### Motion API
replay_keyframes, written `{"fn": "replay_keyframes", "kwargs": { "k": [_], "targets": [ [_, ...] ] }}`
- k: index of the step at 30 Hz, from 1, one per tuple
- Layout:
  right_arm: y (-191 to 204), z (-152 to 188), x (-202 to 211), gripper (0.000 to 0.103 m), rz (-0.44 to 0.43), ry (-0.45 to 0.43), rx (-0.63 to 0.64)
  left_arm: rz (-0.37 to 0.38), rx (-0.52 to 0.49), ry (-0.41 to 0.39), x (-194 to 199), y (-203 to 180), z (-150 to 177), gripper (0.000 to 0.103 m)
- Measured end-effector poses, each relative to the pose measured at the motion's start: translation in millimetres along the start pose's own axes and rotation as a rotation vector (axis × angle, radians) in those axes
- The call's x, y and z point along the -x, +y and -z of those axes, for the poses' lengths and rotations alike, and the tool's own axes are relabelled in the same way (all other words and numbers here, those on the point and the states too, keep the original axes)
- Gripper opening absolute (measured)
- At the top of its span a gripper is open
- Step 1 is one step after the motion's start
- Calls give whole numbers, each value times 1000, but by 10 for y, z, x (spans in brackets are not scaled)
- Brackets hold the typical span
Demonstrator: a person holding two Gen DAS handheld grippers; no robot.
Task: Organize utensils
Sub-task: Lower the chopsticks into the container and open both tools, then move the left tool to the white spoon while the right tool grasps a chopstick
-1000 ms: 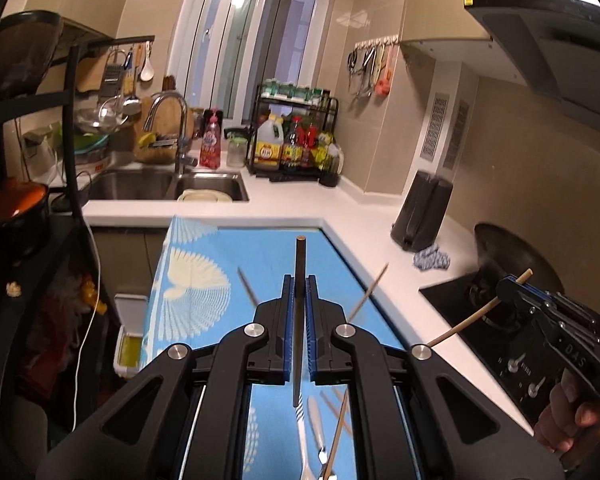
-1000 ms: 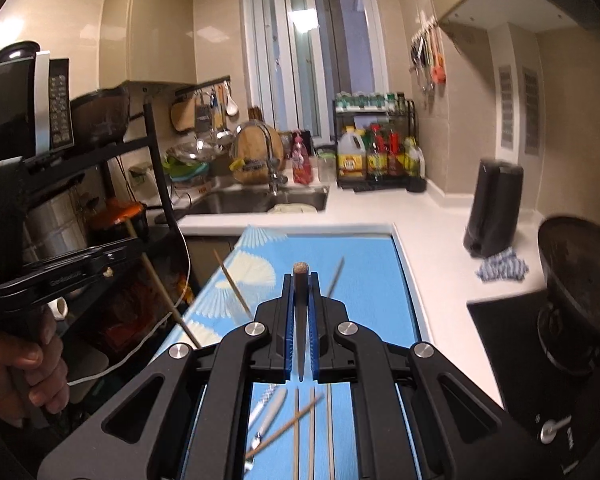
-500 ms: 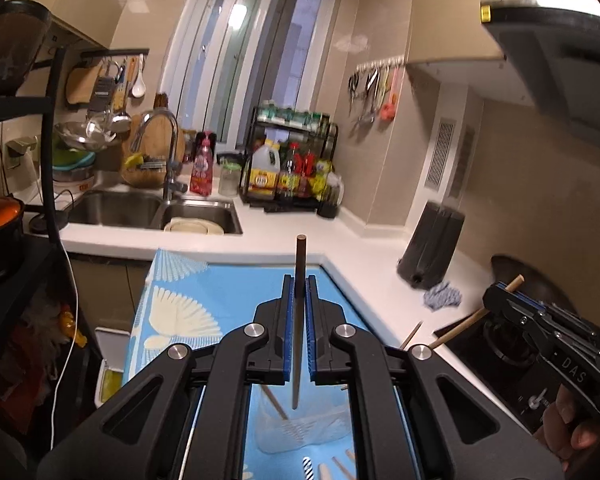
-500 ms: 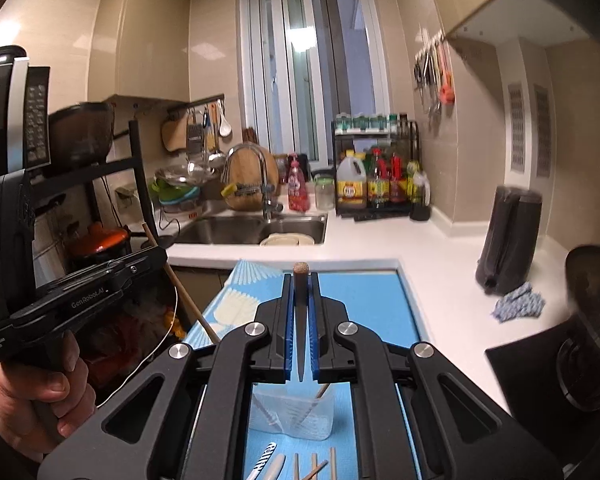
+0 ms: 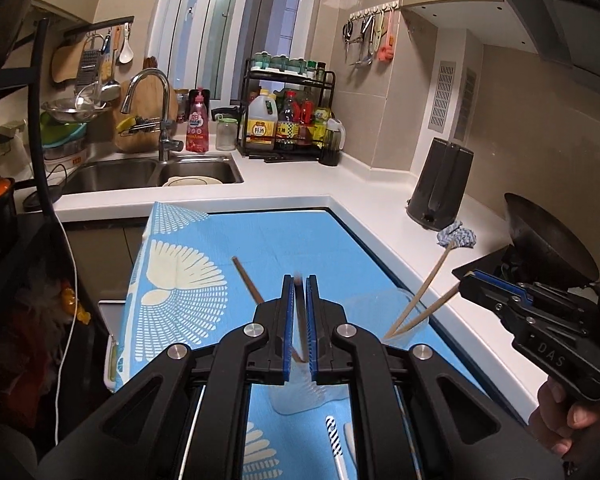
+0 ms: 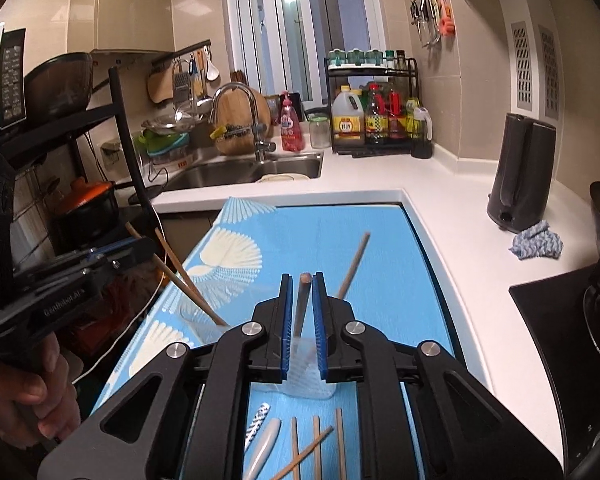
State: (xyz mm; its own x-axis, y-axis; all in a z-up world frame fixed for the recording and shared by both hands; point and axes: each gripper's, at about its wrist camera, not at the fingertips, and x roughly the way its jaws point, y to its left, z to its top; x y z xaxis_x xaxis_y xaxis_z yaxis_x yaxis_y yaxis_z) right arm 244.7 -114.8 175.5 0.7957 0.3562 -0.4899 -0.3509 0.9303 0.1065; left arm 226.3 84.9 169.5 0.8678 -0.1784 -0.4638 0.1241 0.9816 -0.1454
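A clear plastic cup (image 6: 308,376) stands on the blue patterned mat (image 6: 380,240), just under both grippers; it also shows in the left wrist view (image 5: 300,396). My left gripper (image 5: 299,292) has its jaws slightly apart around a dark chopstick (image 5: 299,320) that sits blurred and low between them. My right gripper (image 6: 300,292) has its jaws slightly apart around a brown chopstick (image 6: 302,304) whose lower end is in the cup. Several chopsticks (image 6: 352,264) lean in the cup.
Loose chopsticks (image 6: 316,452) and cutlery handles (image 6: 264,440) lie on the mat in front of the cup. A sink (image 5: 152,172), a bottle rack (image 5: 288,120), a dark knife block (image 5: 440,184), a cloth (image 5: 458,236) and a wok (image 5: 548,248) line the white counter.
Both grippers have come down over the cup. Their jaws have parted a little, and both chopsticks have slid lower between the pads into the cup.
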Motion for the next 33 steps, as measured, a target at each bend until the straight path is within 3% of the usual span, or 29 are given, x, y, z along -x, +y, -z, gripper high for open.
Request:
{"fn": "replay_keyframes", "kwargs": {
  "k": [2, 5, 12, 17, 23, 26, 31, 33],
  "targets": [
    [-21, 45, 64, 30, 1, 3, -10, -2, 7, -8, 72, 27, 12, 9],
    [-28, 102, 194, 31, 1, -1, -4, 4, 16, -37, 229, 44, 9, 22],
    [-32, 247, 654, 31, 14, -53, 21, -37, -17, -111, 601, -84, 45, 23],
    [-79, 461, 1008, 31, 5, -84, 33, -52, -21, -122, 813, -155, 230, 23],
    [-239, 858, 1190, 26, 18, -65, 32, -54, 5, -59, 880, -189, 630, 23],
    [-371, 1137, 1132, 17, 10, -17, -14, -51, 15, -23, 881, -216, 828, 23],
    [-500, 1690, 924, 15, -6, 91, -90, -52, 30, 56, 791, -271, 1229, 22],
    [-514, 1896, 854, 15, -2, 127, -103, -44, 48, 109, 694, -269, 1408, 17]
  ]
}}
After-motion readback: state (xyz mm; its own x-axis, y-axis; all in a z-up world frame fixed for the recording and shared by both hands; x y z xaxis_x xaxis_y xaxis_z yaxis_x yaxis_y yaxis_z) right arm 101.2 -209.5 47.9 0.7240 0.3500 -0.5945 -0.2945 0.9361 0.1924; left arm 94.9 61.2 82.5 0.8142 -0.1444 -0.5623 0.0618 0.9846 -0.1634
